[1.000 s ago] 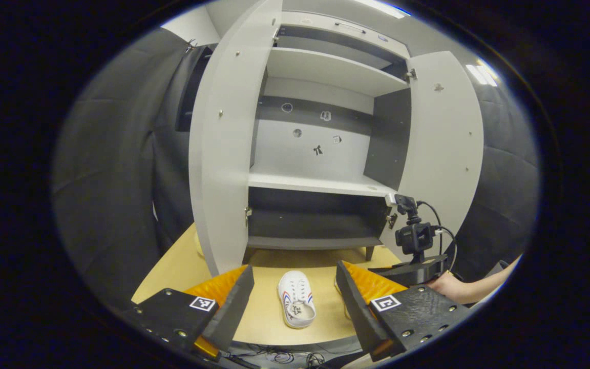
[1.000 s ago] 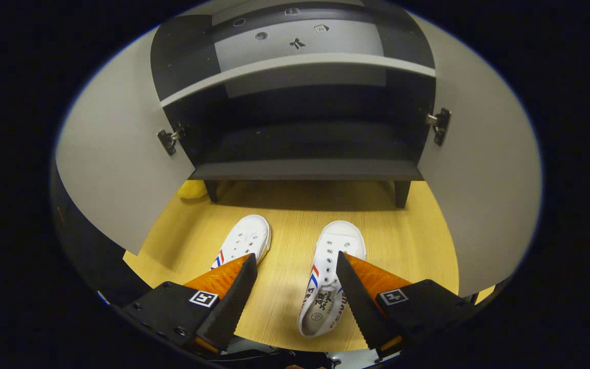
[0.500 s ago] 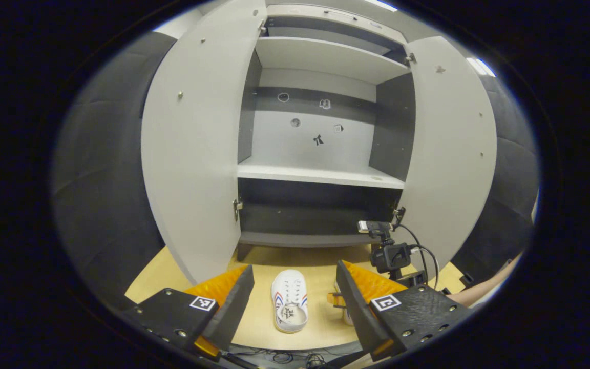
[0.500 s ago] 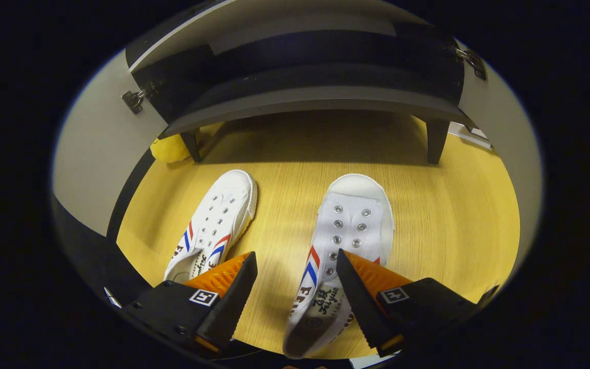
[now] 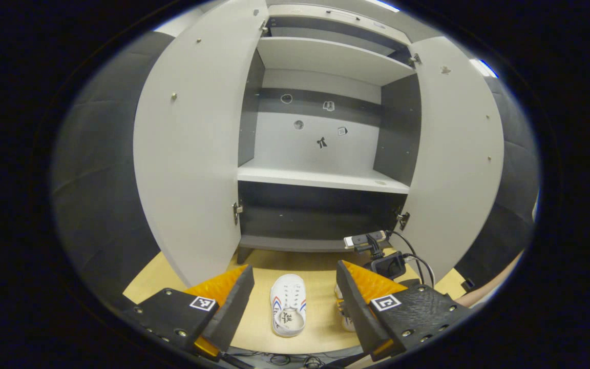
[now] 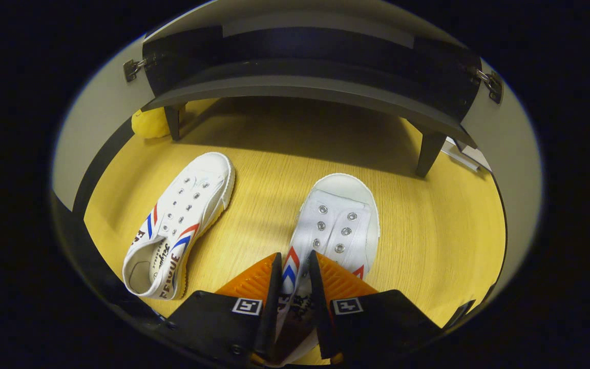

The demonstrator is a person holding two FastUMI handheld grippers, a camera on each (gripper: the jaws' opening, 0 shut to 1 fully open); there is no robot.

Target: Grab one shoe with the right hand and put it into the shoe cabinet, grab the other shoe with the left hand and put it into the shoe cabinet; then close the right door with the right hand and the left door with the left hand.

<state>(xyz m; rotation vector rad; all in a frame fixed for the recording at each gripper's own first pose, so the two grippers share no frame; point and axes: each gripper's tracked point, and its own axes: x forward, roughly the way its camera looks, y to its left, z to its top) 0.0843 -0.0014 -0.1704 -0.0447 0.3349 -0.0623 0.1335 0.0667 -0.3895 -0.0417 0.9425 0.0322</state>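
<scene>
Two white canvas shoes with red and blue stripes lie on the wooden floor before the open shoe cabinet [image 6: 300, 87]. In the right gripper view my right gripper [image 6: 292, 274] is shut on the side wall near the opening of the right-hand shoe [image 6: 338, 225], one finger inside and one outside. The other shoe [image 6: 182, 220] lies free to its left, toe toward the cabinet. In the left gripper view my left gripper [image 5: 295, 300] hangs open above that free shoe [image 5: 288, 305], well clear of it. The held shoe [image 5: 345, 322] peeks out beside one finger.
Both cabinet doors stand wide open, the left door [image 5: 187, 154] and the right door [image 5: 456, 154], with a pale middle shelf [image 5: 320, 178] and a dark bottom shelf [image 5: 300, 241]. A yellow object [image 6: 147, 123] sits by the cabinet's left leg. The right gripper's camera mount [image 5: 386, 264] and a forearm [image 5: 489, 287] are at right.
My right gripper dropped lower and its fingers went from open to shut on the right-hand shoe's side. The left gripper view swung slightly, bringing the cabinet more square on.
</scene>
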